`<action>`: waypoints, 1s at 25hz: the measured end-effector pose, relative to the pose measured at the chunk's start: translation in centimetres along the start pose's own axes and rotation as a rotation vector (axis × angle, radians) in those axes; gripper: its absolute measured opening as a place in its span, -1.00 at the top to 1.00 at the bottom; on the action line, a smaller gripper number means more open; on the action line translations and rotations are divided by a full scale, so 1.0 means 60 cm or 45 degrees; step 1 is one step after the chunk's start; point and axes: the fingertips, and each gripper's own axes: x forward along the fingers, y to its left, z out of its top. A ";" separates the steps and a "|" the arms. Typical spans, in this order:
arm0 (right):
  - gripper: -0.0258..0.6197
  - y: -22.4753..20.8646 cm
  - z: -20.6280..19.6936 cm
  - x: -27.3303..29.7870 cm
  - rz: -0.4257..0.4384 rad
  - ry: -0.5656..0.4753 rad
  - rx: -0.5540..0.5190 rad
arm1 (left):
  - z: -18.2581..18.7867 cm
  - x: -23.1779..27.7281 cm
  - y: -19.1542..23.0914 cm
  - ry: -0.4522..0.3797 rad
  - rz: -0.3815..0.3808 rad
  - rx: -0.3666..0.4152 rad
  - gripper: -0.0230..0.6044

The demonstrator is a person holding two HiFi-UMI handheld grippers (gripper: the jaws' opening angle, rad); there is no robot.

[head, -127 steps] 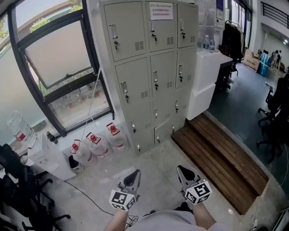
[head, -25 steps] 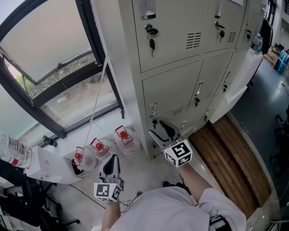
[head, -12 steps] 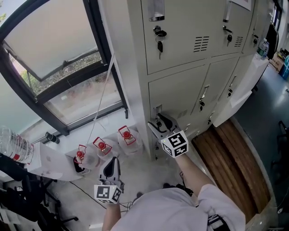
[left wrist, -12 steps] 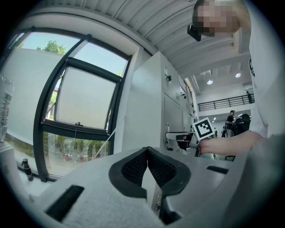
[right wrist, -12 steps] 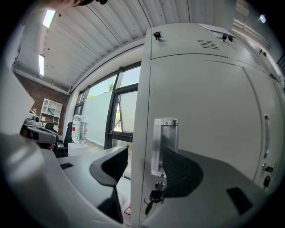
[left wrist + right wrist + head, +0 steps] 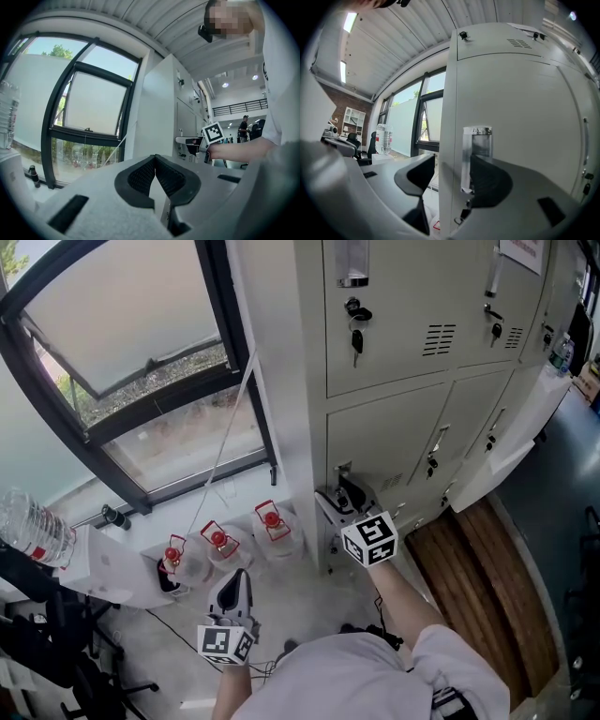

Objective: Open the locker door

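The grey locker bank fills the upper right of the head view. My right gripper (image 6: 345,497) is up against the left middle-row locker door (image 6: 394,437), just below its chrome handle (image 6: 339,470). In the right gripper view the right gripper (image 6: 452,180) is open; the handle (image 6: 477,154) stands between its jaws, close to the right jaw, and the cabinet's left corner edge lies between them too. I cannot tell whether either jaw touches it. The door is closed. My left gripper (image 6: 232,600) hangs low by my body, and in its own view the left gripper (image 6: 155,161) is shut on nothing.
Three water jugs with red caps (image 6: 217,545) stand on the floor left of the lockers. A large window (image 6: 131,352) is to the left and a wooden step (image 6: 478,559) to the right. Keys hang from the top locker's lock (image 6: 355,329). A bottle (image 6: 33,521) stands at far left.
I have walked up to the lockers since the earliest frame. Over the last second my right gripper has edged closer to the handle; the left gripper has stayed low.
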 end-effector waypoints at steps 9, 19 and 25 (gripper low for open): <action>0.26 0.007 -0.001 -0.043 -0.030 0.015 0.001 | -0.004 0.019 -0.016 0.009 -0.073 -0.002 0.90; 0.33 0.006 -0.002 -0.125 -0.102 0.035 0.036 | -0.003 0.059 -0.063 0.012 -0.229 0.003 0.90; 0.54 -0.013 -0.005 -0.175 -0.168 0.041 0.036 | -0.009 0.086 -0.102 0.024 -0.336 0.003 0.90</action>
